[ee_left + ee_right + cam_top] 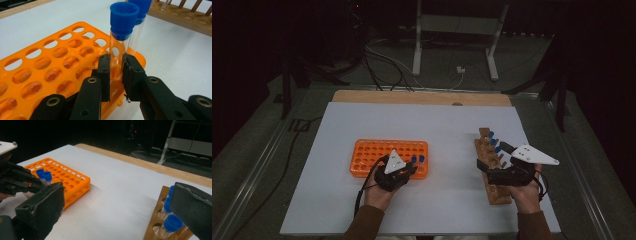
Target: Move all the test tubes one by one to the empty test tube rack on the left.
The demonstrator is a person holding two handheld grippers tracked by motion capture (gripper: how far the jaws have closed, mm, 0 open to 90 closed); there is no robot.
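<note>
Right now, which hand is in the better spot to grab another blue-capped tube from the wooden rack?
Right. The right gripper is at the wooden rack, jaws open; the left gripper is shut on a tube in the orange rack.

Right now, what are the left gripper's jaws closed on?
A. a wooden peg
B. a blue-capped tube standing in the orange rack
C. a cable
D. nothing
B: in the left gripper view the left gripper pinches the clear tube just above the orange rack.
</note>
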